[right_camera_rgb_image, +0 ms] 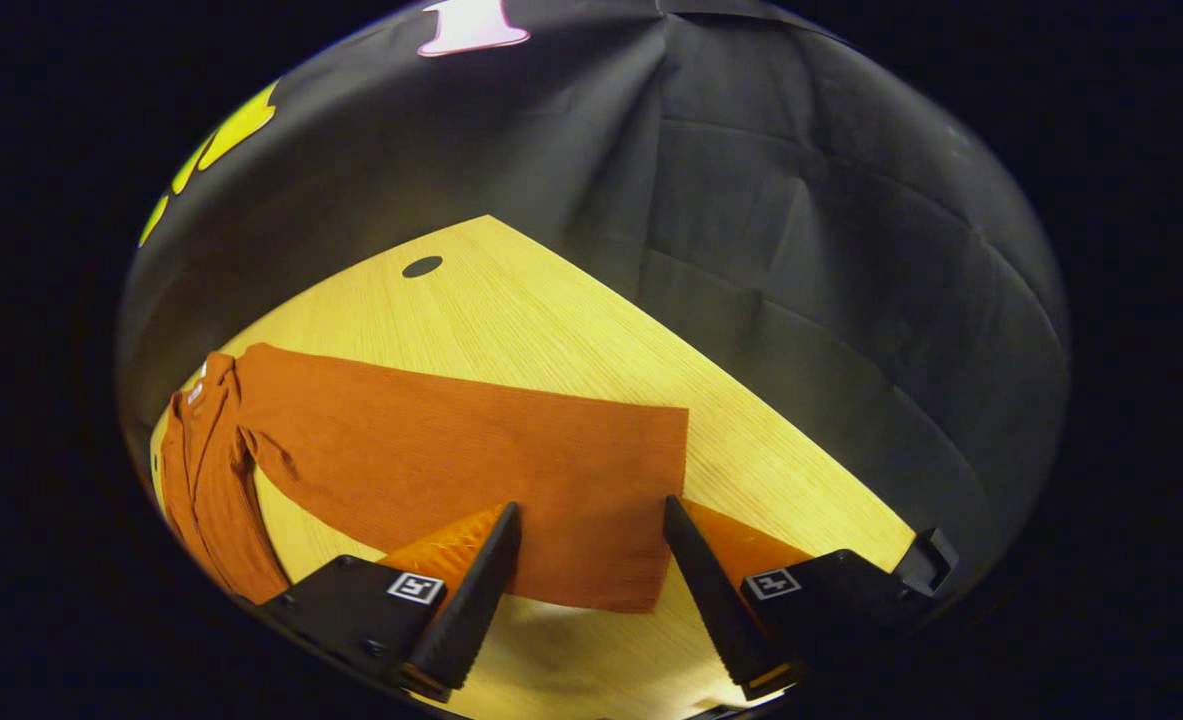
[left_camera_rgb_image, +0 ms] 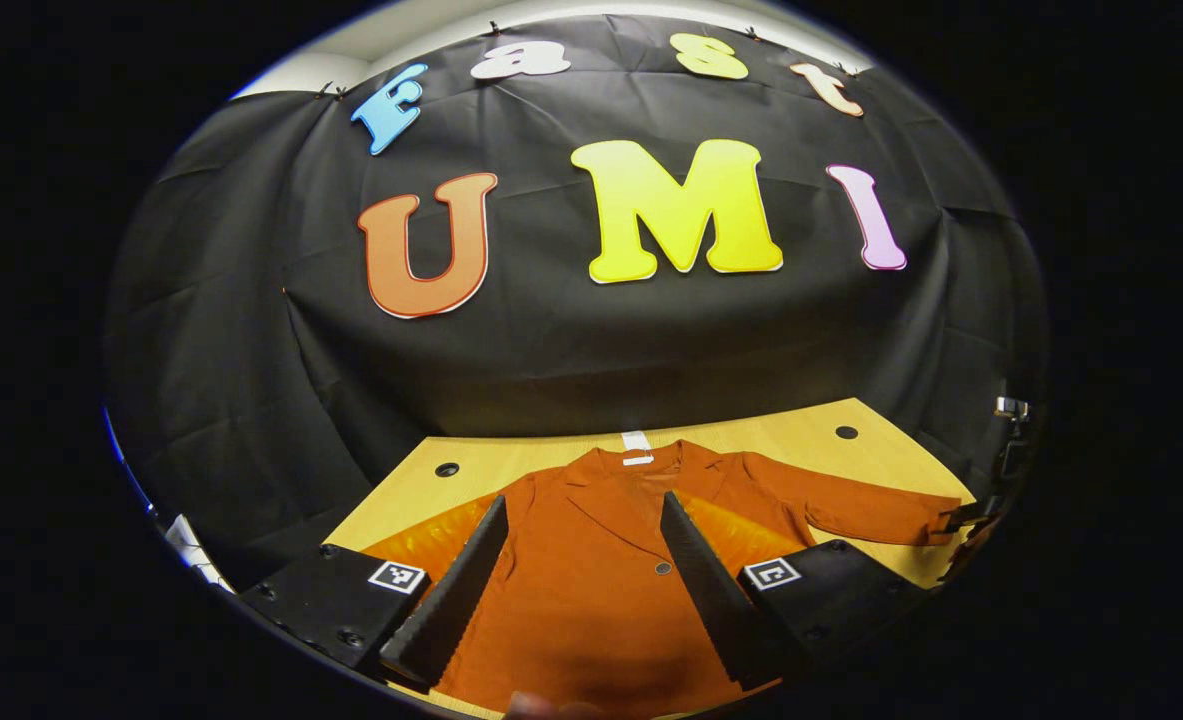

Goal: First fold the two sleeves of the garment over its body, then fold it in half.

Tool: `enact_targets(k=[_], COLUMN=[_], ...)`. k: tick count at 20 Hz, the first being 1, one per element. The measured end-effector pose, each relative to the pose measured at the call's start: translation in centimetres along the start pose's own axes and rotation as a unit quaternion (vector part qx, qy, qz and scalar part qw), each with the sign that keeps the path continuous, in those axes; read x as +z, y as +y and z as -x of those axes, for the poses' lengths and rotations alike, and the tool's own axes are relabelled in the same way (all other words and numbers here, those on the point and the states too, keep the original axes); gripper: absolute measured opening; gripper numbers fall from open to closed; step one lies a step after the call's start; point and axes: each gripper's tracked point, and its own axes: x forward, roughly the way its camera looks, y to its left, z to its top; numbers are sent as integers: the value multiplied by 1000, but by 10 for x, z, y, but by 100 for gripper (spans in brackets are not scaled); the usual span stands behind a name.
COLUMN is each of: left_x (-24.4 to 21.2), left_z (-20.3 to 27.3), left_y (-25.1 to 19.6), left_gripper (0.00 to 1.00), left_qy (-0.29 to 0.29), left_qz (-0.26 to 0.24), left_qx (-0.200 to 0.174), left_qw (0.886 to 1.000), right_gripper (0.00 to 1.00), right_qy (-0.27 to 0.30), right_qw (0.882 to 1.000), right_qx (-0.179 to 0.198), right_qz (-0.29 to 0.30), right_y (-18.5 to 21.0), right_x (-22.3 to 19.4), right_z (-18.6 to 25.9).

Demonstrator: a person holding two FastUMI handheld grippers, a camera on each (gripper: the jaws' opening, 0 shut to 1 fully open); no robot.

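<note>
Jacket flat on the table, soft, limp knit; both my grippers, left and right, gape wide and empty, so I'd pinch the right sleeve at its cuff edge.

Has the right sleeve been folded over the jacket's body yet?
No, the sleeve lies stretched out flat on the table, with the open right tool above its cuff.

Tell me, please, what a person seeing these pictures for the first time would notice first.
The eye falls first on the rust-orange jacket lying flat on the pale wooden table, collar toward the black cloth wall. Its long sleeve stretches out sideways, not yet folded. The right gripper is open over the sleeve's cuff end, and the left gripper is open above the jacket's front.
</note>
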Motion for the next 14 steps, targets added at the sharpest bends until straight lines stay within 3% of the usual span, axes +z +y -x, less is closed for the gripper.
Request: enact_targets(k=[1, 2, 3, 5, 7, 9, 13, 14], left_x=[-1, -3, -5, -3, -3, -4, -10, -10], left_z=[-3, -6, -6, -8, -10, -10, -9, -8], left_y=[2, 5, 8, 13, 22, 30, 43, 45], left_gripper=[99, 99, 99, 99, 99, 99, 99, 99], left_qy=[2, 5, 8, 4, 0, 0, 5, 5], left_qz=[0, 1, 2, 6, 6, 9, 23, 24], left_qx=[-1, -1, 0, -1, 2, 7, 16, 18], left_qw=[1000, 1000, 1000, 1000, 1000, 1000, 1000, 1000], right_gripper=[90, 76, 74, 60, 58, 14, 13, 4], right_qy=[1, -1, 6, 11, 6, 6, 9, 10], right_qw=[1000, 1000, 1000, 1000, 999, 997, 996, 996], right_qx=[4, 10, 13, 13, 33, 46, 51, 48], right_qz=[5, 7, 10, 2, -13, -56, -78, -73], right_y=[1, 3, 6, 5, 10, 15, 12, 12], right_x=[-1, -1, -4, -3, -1, 4, 4, 4], right_z=[0, 0, 0, 1, -2, -2, -5, -3])
